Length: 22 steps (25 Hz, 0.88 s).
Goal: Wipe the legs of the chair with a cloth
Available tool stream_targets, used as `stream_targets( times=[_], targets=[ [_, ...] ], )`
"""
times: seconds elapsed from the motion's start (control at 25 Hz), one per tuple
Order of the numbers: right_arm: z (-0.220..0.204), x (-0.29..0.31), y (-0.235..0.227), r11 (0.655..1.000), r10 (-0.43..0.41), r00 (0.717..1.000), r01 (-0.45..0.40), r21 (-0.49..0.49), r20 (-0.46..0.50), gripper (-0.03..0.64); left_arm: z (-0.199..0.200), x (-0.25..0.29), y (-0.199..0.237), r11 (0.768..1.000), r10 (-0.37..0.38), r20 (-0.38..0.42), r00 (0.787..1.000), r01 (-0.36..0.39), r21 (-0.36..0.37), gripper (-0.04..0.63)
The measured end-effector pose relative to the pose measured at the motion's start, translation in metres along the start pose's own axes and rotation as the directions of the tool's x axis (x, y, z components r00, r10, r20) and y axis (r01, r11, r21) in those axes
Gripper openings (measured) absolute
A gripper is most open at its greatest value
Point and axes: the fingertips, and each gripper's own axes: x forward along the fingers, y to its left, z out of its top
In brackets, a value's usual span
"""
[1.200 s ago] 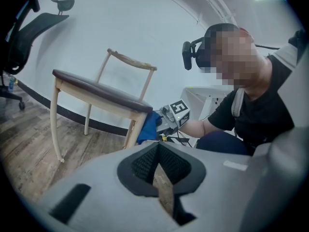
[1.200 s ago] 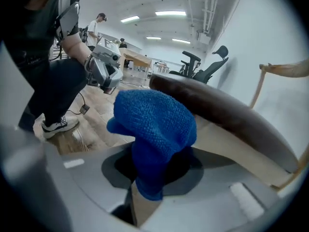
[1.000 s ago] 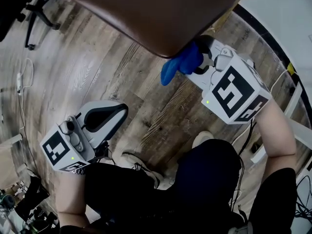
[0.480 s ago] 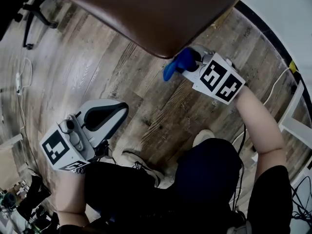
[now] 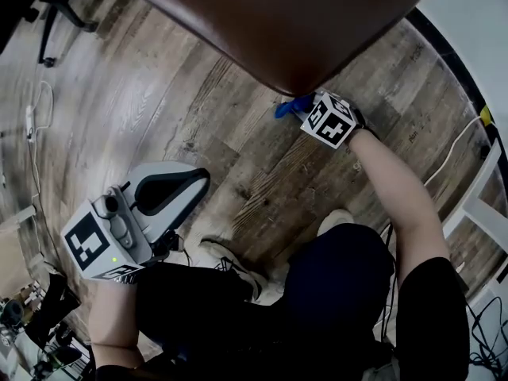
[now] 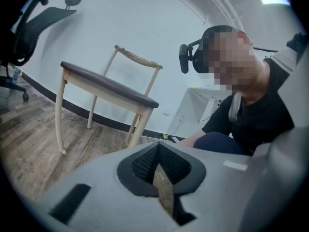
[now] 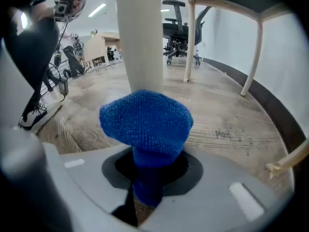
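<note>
The chair's brown seat (image 5: 278,22) fills the top of the head view. Just under its near edge, my right gripper (image 5: 305,111) is shut on a blue cloth (image 5: 292,107). In the right gripper view the cloth (image 7: 147,122) bulges out of the jaws and presses against a cream chair leg (image 7: 140,37) directly ahead. Two more legs (image 7: 190,33) (image 7: 253,52) stand farther back. My left gripper (image 5: 186,182) hangs low at the left, shut on nothing. From the left gripper (image 6: 157,151) the whole chair (image 6: 108,86) shows at a distance.
Wood-plank floor (image 5: 159,109) lies all around. A black office chair base (image 5: 59,10) stands at the far left, also seen in the right gripper view as an office chair (image 7: 181,30). A white cable (image 5: 32,133) runs along the left. The person's legs (image 5: 278,308) are below.
My right gripper with the blue cloth has dropped down and away along the chair leg, looking smaller in the head view. The left gripper has stayed put.
</note>
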Motion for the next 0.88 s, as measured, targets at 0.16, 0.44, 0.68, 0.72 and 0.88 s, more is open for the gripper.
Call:
stream_targets(
  times=[0.16,0.44,0.68,0.72,0.88],
  targets=[
    [0.0,0.006,0.001,0.999,0.014,1.0,-0.015,0.03,0.012,0.1,-0.001,-0.01,0.005,1.0,0.011,0.004,1.0,-0.011,-0.015,0.0],
    [0.001,0.005,0.002,0.998,-0.003,1.0,0.004,0.066,-0.01,0.098,0.0,-0.012,0.005,1.0,0.004,0.024,1.0,-0.003,-0.02,0.0],
    [0.021,-0.022,0.004,0.997,-0.044,0.998,0.041,0.073,0.042,0.097,0.002,-0.014,0.001,1.0,0.006,0.024,1.0,-0.006,0.002,0.0],
    [0.027,-0.031,0.004,0.997,-0.05,0.997,0.047,0.065,0.057,0.097,0.002,-0.014,0.0,1.0,0.005,0.026,1.0,-0.006,0.005,0.0],
    [0.059,-0.074,0.007,0.997,-0.083,0.989,0.083,0.005,0.122,0.098,0.005,-0.012,-0.004,1.0,-0.008,0.031,0.999,0.008,0.018,0.0]
  ],
)
